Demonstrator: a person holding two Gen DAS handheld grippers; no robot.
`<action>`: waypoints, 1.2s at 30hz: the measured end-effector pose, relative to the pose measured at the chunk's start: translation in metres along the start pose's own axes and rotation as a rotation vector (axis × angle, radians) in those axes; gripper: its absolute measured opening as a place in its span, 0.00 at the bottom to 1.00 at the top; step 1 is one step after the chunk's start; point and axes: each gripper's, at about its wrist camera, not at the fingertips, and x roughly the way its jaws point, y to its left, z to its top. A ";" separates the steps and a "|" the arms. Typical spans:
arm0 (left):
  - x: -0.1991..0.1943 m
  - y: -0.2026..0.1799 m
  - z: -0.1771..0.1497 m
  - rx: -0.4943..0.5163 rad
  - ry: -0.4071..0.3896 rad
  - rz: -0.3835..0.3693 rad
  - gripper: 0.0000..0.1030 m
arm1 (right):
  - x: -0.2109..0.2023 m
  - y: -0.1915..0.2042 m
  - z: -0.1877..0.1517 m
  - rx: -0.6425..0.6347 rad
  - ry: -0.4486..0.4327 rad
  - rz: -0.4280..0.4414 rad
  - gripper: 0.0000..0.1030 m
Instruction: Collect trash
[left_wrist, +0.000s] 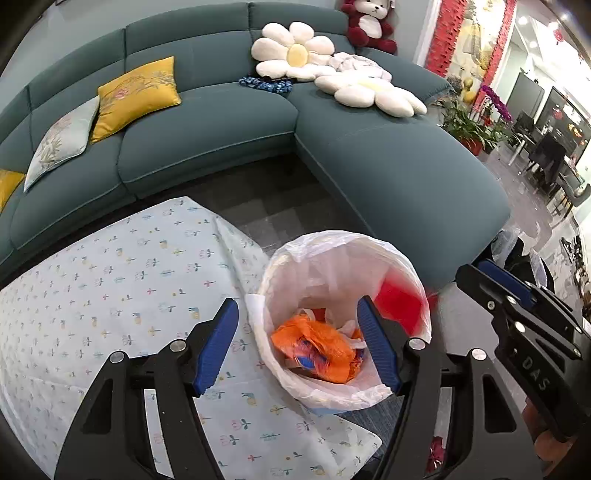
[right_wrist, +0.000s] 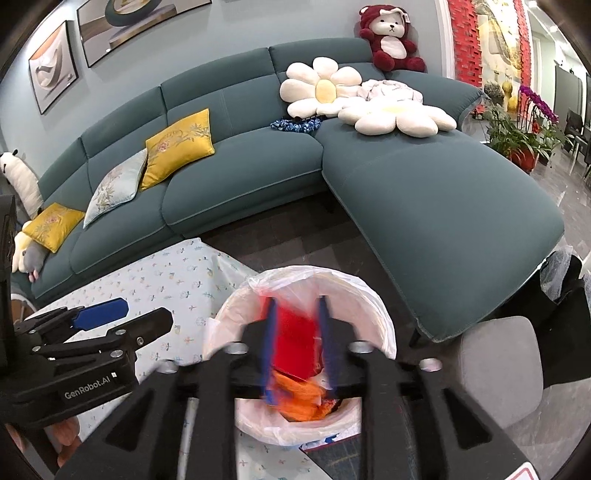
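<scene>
Blue-padded left gripper (left_wrist: 299, 343) fills the lower middle of its view, released and wide, with nothing between its pads, above the bin (left_wrist: 343, 397). Orange trash (left_wrist: 314, 343) lies at the bin's bottom. In the right wrist view, the right gripper (right_wrist: 297, 343) sits low centre over the bin, part open; a blurred red piece (right_wrist: 295, 343) shows between its pads, contact unclear. Behind stands a sofa (left_wrist: 207, 147).

sofa (left_wrist: 221, 122): teal, 12 o'clock | yellow cushion (left_wrist: 138, 96): 10 o'clock | daisy pillow (left_wrist: 295, 51): 12 | plush bear (left_wrist: 369, 26): 1 o'clock | patterned cloth (left_wrist: 92, 288): 8
</scene>
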 end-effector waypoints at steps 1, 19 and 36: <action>-0.002 0.003 0.000 -0.004 -0.003 0.005 0.62 | -0.001 0.002 0.000 -0.004 -0.002 0.002 0.31; -0.037 0.023 -0.027 -0.007 -0.040 0.085 0.72 | -0.040 0.042 -0.022 -0.103 -0.023 -0.013 0.70; -0.048 0.042 -0.070 -0.018 -0.052 0.178 0.88 | -0.057 0.056 -0.057 -0.091 -0.018 -0.061 0.93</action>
